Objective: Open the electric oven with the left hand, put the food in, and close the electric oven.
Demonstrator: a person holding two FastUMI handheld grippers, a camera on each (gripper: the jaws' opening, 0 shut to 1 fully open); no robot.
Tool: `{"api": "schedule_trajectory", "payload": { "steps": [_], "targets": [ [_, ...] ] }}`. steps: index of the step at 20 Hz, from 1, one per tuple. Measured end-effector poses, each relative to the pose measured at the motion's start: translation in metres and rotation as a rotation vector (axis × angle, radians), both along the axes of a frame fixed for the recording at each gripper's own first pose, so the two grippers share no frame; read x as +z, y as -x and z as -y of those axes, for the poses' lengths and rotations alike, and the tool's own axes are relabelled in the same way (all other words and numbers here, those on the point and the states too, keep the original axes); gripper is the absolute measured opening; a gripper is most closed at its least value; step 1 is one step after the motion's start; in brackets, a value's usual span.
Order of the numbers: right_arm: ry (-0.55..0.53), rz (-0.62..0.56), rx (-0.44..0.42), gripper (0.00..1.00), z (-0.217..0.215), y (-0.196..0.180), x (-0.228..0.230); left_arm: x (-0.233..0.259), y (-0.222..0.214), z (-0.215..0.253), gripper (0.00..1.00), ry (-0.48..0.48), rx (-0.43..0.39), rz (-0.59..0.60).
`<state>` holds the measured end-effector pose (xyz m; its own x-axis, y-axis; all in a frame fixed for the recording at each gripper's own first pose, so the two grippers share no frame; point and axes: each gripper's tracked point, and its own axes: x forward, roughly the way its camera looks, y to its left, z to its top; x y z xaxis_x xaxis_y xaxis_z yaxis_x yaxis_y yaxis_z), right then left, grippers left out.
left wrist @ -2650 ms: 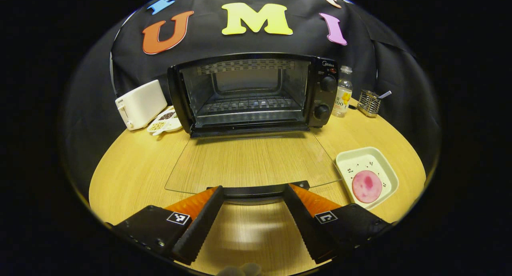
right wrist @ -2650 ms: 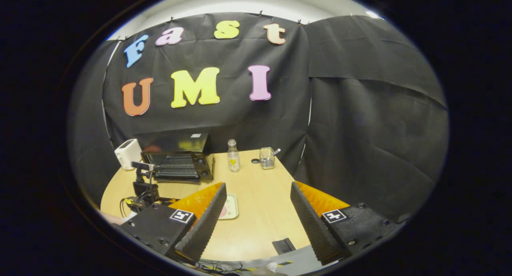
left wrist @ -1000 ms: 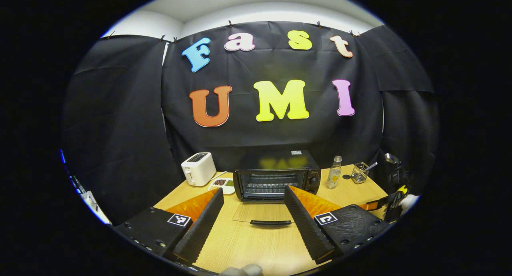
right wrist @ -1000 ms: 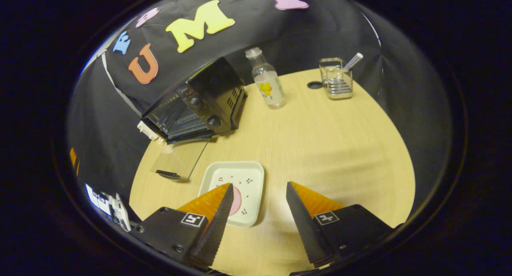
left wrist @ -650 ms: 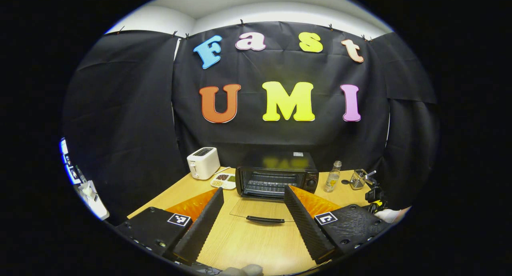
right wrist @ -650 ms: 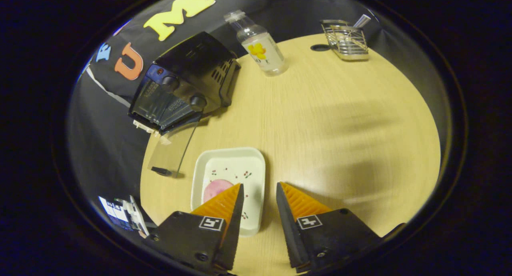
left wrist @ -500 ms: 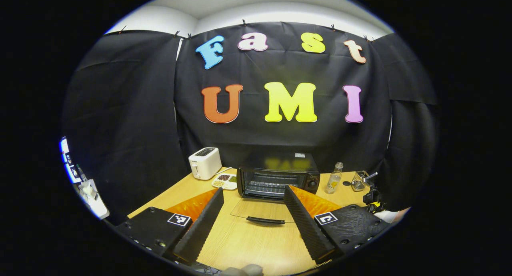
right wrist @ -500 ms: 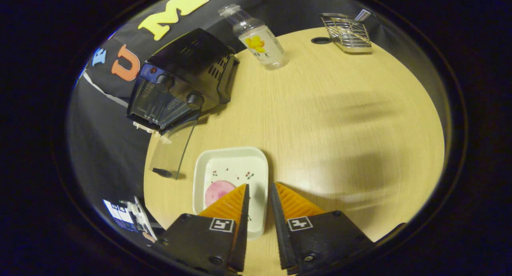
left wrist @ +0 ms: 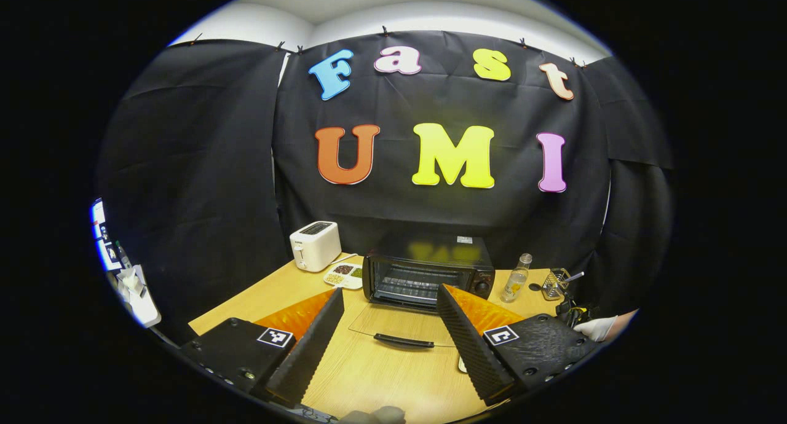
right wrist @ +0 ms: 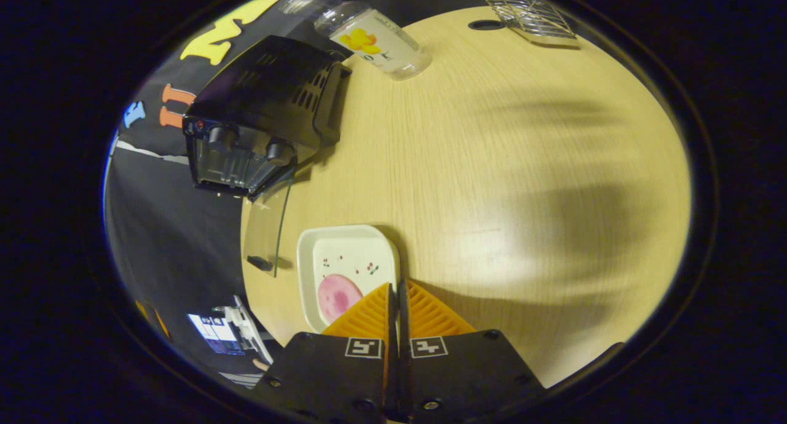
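Right gripper (right wrist: 396, 289): fingers pinching together on the near rim of the square white tray (right wrist: 345, 252), which is carrying a round pink slice of food (right wrist: 337, 295) near the round wooden table's (right wrist: 492, 166) left edge. Left gripper (left wrist: 388, 313): fingers standing wide apart, holding nothing, facing the black electric oven (left wrist: 428, 270) at the table's far edge, its glass door (left wrist: 399, 324) lying open.

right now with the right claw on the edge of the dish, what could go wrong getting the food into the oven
1. The right claw pinches only one rim of the white dish, so the dish may tip when lifted and the pink slice could slide off.
2. The glass door lies open flat in front of the electric oven; a low carry could knock the dish against it or its handle.
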<state>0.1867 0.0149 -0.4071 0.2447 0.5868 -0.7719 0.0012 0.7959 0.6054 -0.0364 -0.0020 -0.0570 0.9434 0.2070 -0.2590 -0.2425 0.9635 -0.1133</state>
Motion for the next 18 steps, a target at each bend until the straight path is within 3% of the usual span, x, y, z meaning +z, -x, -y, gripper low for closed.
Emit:
{"api": "schedule_trajectory", "payload": {
  "steps": [4,10,14,18],
  "targets": [
    [-0.061,0.05,-0.003,0.04,0.0,0.0,0.001,-0.002,-0.007,0.001,0.97,-0.009,-0.017,-0.025],
    [-0.176,0.079,-0.162,0.04,0.0,0.005,0.02,0.0,-0.012,-0.003,0.96,0.0,-0.027,-0.031],
    [-0.176,0.115,-0.27,0.04,0.002,0.012,0.04,0.0,-0.008,-0.012,0.96,-0.007,-0.04,-0.025],
    [-0.159,0.198,-0.312,0.04,-0.017,0.025,0.073,-0.006,0.004,-0.024,0.97,-0.01,-0.081,-0.02]
  ]
}}
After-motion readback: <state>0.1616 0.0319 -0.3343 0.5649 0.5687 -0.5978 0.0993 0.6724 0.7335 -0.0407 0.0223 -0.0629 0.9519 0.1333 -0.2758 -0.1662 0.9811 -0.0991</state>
